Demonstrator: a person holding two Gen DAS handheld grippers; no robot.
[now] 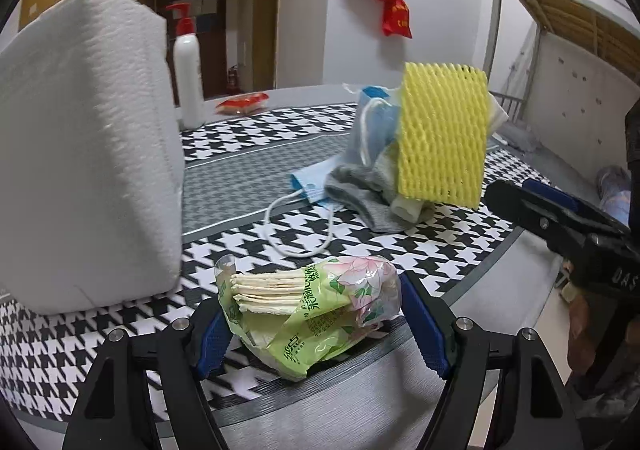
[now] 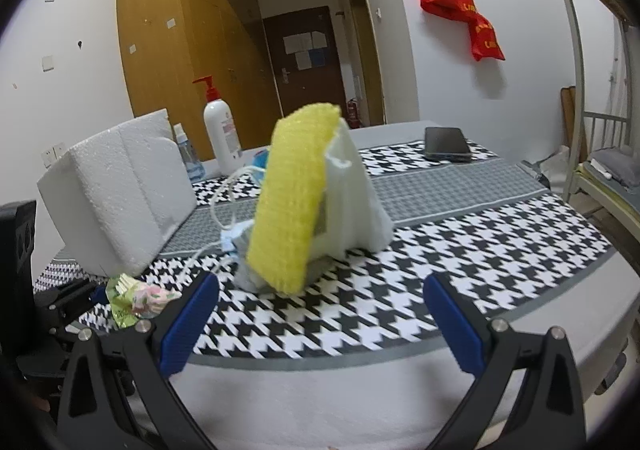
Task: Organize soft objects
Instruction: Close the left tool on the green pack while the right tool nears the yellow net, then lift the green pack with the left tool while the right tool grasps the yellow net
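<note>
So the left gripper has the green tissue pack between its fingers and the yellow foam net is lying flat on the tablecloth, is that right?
Not quite. The yellow foam net is not lying flat; it stands upright, leaning on the pile of soft things, as both wrist views show. The rest holds: the green tissue pack sits between the fingers of the left gripper.

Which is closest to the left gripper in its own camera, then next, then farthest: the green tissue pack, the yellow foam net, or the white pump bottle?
1. The green tissue pack, right between the left gripper fingers at the near table edge.
2. The yellow foam net, on the pile of soft things, mid-table to the right.
3. The white pump bottle, standing at the far edge, behind the white foam block.
</note>
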